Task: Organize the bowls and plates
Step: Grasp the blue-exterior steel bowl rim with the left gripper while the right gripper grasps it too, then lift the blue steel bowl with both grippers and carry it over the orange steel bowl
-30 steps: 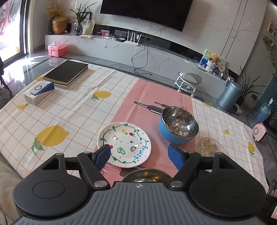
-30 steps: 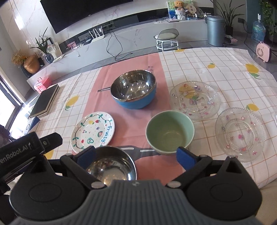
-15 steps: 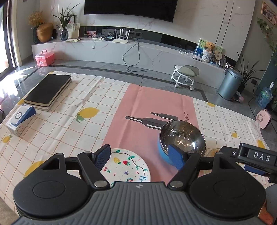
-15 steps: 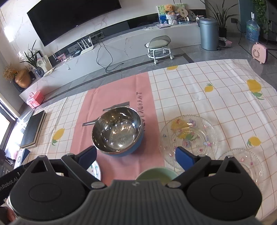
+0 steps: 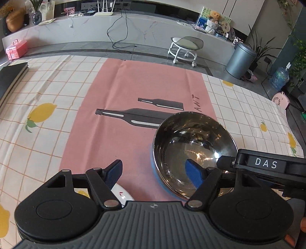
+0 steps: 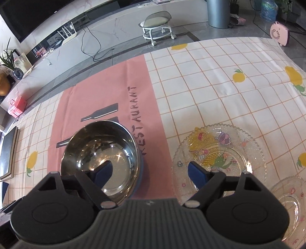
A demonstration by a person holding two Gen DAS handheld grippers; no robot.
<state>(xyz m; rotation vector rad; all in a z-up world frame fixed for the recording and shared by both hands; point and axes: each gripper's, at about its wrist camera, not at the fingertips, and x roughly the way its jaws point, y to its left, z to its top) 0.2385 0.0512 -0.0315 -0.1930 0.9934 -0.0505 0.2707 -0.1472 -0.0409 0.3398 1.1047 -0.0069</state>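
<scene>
Left gripper [image 5: 155, 170]: jaws spread, one finger inside the steel bowl [image 5: 193, 151], gripping nothing.
Right gripper [image 6: 151, 172]: jaws closing across the bowl's right rim, not pinching.
Bowl: on pink runner [image 5: 122, 92].
Glass plate [image 6: 220, 155]: just right of bowl.

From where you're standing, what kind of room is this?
Most likely a home living room: a long white marble media console below a dark wall-mounted TV screen, a small wheeled white stool, and a table under a lemon-print checked tablecloth.
</scene>
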